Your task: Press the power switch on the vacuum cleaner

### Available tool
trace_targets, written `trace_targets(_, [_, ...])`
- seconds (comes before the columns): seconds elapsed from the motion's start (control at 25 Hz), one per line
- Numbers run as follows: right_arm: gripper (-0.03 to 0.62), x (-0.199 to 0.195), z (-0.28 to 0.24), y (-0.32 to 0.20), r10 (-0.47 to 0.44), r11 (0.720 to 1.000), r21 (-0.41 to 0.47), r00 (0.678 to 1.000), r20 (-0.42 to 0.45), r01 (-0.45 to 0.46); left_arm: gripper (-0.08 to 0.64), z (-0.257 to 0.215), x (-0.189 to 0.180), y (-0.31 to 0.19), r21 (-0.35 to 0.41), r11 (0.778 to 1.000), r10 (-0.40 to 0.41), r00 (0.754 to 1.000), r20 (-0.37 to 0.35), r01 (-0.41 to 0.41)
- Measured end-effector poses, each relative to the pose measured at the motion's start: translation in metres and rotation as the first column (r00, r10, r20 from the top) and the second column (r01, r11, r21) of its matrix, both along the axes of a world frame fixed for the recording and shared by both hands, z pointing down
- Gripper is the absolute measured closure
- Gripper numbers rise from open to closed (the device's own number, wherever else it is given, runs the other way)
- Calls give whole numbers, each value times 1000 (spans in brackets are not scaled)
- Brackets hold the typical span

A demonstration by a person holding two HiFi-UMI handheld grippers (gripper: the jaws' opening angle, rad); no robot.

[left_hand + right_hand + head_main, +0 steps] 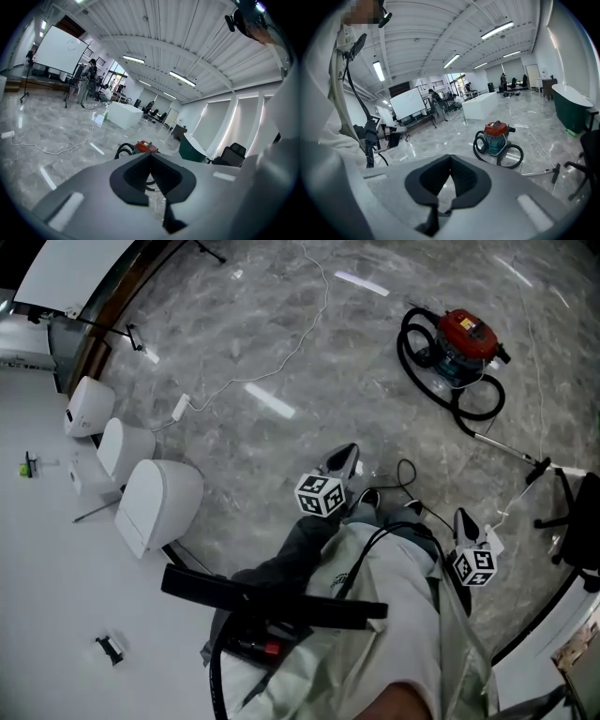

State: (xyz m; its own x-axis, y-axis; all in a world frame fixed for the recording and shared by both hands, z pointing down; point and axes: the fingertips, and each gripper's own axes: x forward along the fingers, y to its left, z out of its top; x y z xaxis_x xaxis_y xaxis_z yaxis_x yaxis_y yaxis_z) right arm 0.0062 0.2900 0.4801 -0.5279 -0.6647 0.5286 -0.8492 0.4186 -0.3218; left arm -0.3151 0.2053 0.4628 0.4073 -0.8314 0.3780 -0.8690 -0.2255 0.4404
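Left gripper (342,461), right gripper (466,522) seemingly closed, empty — vacuum cleaner (459,348) well apart

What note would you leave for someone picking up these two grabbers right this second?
Left gripper: fingers together, holding nothing.
Right gripper: the same.
Vacuum: stands on the floor ahead and to the right, well clear of both grippers; its switch is too small to make out from here.
Done: nothing yet.
Left: walk up, find the switch, press it.
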Motion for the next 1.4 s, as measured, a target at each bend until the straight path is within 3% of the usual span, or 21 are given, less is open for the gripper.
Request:
trace_targets(0.24, [592, -19, -14, 3, 93, 992, 85, 996, -6, -92, 560, -8, -25, 7, 40, 999, 24, 1000, 7, -24])
trace_targets(0.44, [592, -15, -35, -2, 173, 972, 158, 985, 13, -173, 560, -25, 3, 10, 111, 985, 132, 991, 15, -133])
trace_targets(0.64, [592, -21, -35, 13, 189, 971, 146, 982, 15, -189, 560, -27, 33, 15, 112, 966, 237, 972, -11, -234])
trace_targets(0.96, [592, -6, -33, 38, 281, 949, 141, 960, 21, -281, 560, -20, 60, 19, 95, 938, 337, 941, -18, -334])
trace_targets(1.16, [592, -6, -32, 43, 289, 946, 145, 957, 23, -290, 560, -18, 65, 22, 96, 929, 360, 933, -13, -358])
trace_targets(1.4, [592, -13, -31, 41, 262, 954, 142, 965, 26, -263, 560, -18, 59, 28, 92, 935, 346, 938, -18, -343])
